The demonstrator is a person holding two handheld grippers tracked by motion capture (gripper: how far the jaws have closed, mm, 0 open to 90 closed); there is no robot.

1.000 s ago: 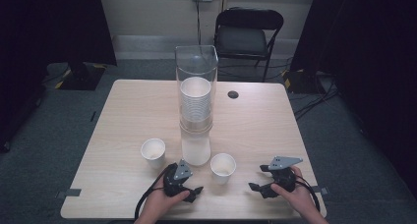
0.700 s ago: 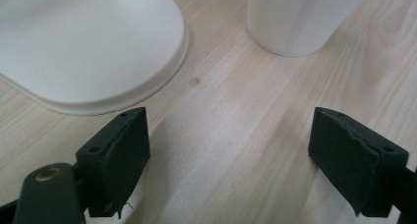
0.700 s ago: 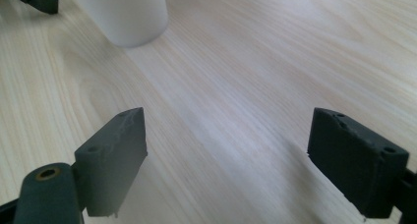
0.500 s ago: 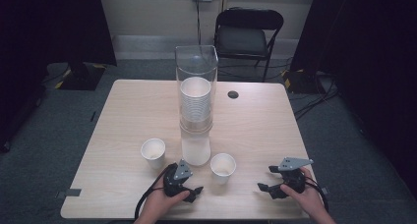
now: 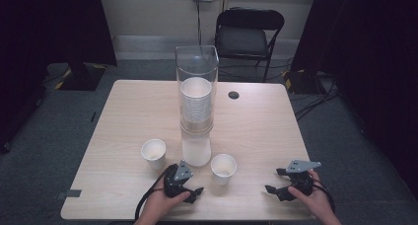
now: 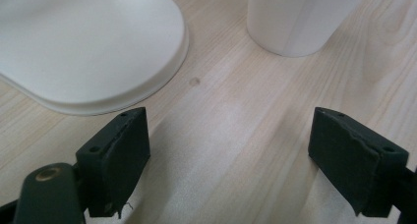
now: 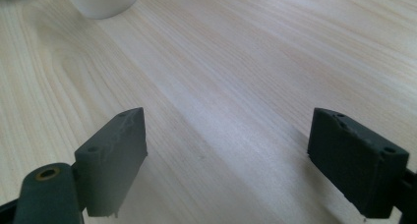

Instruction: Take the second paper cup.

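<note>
With both the left tool and right tool gaping empty, the right should approach the near cup, standing right of the dispenser, level, straddling its wall squarely.

Surface: light wooden table, standing on grey carpet.
Middle: tall clear cup holder sitting upright, carrying a stack of paper cups.
Left of holder's foot: single white cup, standing upright.
Right of holder's foot: second white cup, standing upright.
Far side: small dark round hole.
</note>
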